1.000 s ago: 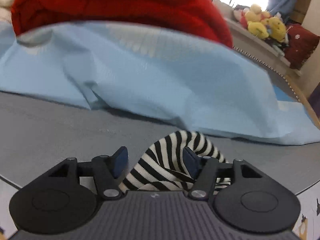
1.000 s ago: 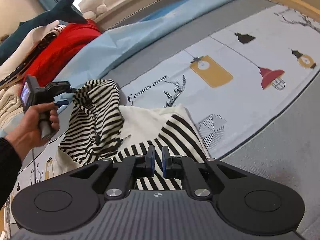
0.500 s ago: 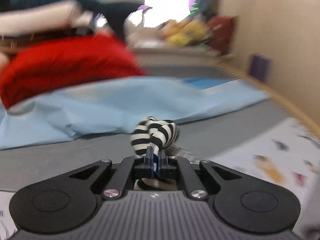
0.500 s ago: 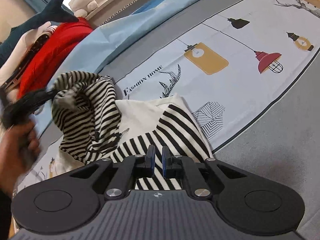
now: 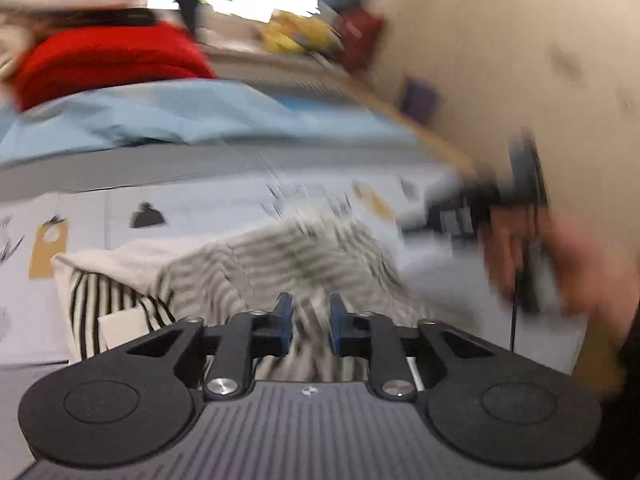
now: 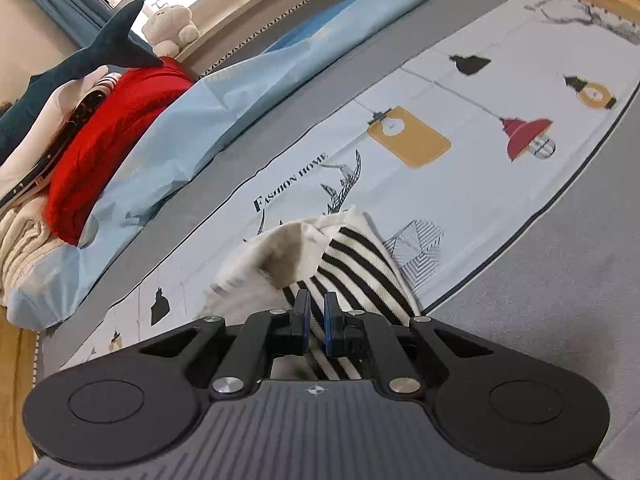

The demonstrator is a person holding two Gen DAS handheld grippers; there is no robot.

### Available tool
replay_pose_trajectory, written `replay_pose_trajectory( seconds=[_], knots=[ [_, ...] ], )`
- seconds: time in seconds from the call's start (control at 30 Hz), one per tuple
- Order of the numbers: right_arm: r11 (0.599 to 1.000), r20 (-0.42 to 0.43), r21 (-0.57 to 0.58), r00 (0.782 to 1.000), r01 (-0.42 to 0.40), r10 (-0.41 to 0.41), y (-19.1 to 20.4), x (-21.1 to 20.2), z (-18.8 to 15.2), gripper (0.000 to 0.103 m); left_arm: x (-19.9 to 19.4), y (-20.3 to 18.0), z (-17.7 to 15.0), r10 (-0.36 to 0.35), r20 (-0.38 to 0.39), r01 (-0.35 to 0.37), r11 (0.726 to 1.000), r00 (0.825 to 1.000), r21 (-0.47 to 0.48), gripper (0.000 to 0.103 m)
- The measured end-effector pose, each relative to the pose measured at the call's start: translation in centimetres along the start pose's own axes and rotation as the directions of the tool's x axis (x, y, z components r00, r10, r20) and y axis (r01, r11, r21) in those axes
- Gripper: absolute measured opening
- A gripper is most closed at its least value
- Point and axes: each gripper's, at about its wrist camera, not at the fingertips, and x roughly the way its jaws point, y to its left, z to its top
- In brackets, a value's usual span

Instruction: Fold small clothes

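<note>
You are partway through folding: the striped garment [image 6: 360, 264] is lying bunched on the printed cloth [image 6: 500, 184], not yet flat. Your right gripper [image 6: 316, 316] is pinching its striped edge with narrow fingers. Your left gripper [image 5: 310, 322] is showing parted fingers around blurred fabric; grip unclear.

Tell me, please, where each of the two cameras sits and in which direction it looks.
Left wrist: sits on the left gripper, looks low across the blurred striped garment; the person's right hand shows.
Right wrist: sits on the right gripper, looks over the printed cloth toward the red garment; no hand shows.
Shared: striped garment, printed cloth, red garment.
</note>
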Motion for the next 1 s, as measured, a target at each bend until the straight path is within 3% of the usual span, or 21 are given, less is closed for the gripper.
replay_pose_trajectory(
  seconds=[0.07, 0.13, 0.2, 0.27, 0.33, 0.4, 0.57, 0.67, 0.77, 0.8, 0.83, 0.87, 0.9, 0.97, 1.0],
  knots=[
    [1.0, -0.027, 0.009, 1.0, -0.01, 0.01, 0.0, 0.5, 0.0, 0.008, 0.6, 2.4, 1.2, 0.032, 0.0, -0.032, 0.981, 0.999, -0.191, 0.034],
    [1.0, -0.064, 0.009, 0.998, -0.011, 0.012, 0.0, 1.1, -0.3, 0.013, 3.1, 5.0, 1.6, 0.016, -0.09, -0.046, 0.938, 0.996, -0.343, 0.037],
    [0.999, -0.122, 0.032, 0.992, -0.014, 0.018, -0.3, 2.1, -0.8, 0.018, 5.7, 7.0, 0.8, 0.042, -0.219, -0.137, 0.889, 0.975, -0.437, 0.038],
    [0.999, -0.18, 0.032, 0.984, -0.002, 0.007, -0.5, 3.0, -1.6, 0.021, 7.7, 8.6, -0.8, 0.015, -0.279, -0.165, 0.836, 0.96, -0.523, 0.04],
    [1.0, -0.223, -0.009, 0.974, 0.028, -0.029, -0.4, 3.7, -2.4, 0.022, 9.3, 9.7, -2.4, 0.008, -0.371, -0.24, 0.775, 0.928, -0.584, 0.041],
    [0.998, -0.237, -0.021, 0.969, 0.063, -0.067, -0.8, 4.1, -3.0, 0.023, 10.1, 10.6, -2.8, 0.028, -0.403, -0.28, 0.763, 0.915, -0.583, 0.041],
    [0.997, -0.272, -0.032, 0.959, 0.07, -0.076, -0.8, 5.3, -4.0, 0.023, 10.6, 11.5, -4.0, -0.004, -0.434, -0.298, 0.722, 0.901, -0.624, 0.041],
    [0.995, -0.278, -0.06, 0.957, 0.076, -0.09, -0.1, 5.8, -4.4, 0.023, 10.4, 10.9, -4.6, -0.024, -0.448, -0.297, 0.717, 0.894, -0.631, 0.041],
    [0.993, -0.28, -0.081, 0.955, 0.082, -0.101, 0.5, 6.4, -4.6, 0.023, 10.2, 10.9, -5.3, -0.067, -0.437, -0.275, 0.69, 0.897, -0.67, 0.04],
    [0.992, -0.279, -0.093, 0.954, 0.083, -0.106, 0.6, 6.4, -4.7, 0.023, 10.2, 10.8, -5.3, -0.072, -0.434, -0.269, 0.69, 0.898, -0.672, 0.035],
    [0.991, -0.276, -0.103, 0.955, 0.087, -0.113, 0.8, 6.5, -4.8, 0.023, 10.1, 10.6, -5.1, -0.069, -0.428, -0.263, 0.697, 0.901, -0.667, 0.021],
    [0.99, -0.272, -0.11, 0.955, 0.091, -0.118, 0.8, 6.5, -4.9, 0.023, 10.0, 10.4, -4.8, -0.065, -0.421, -0.258, 0.703, 0.905, -0.663, 0.016],
    [0.99, -0.267, -0.11, 0.957, 0.091, -0.118, 0.9, 6.4, -5.0, 0.022, 9.9, 10.3, -4.6, -0.065, -0.41, -0.25, 0.704, 0.91, -0.665, 0.003],
    [0.991, -0.262, -0.116, 0.96, 0.067, -0.095, 1.2, 6.3, -5.0, 0.003, 9.3, 10.1, -3.9, -0.045, -0.375, -0.23, 0.718, 0.926, -0.656, 0.001],
    [0.991, -0.257, -0.124, 0.963, 0.048, -0.079, 1.5, 6.1, -5.0, 0.003, 9.1, 10.0, -3.4, -0.026, -0.35, -0.22, 0.733, 0.937, -0.643, 0.001]
  ],
)
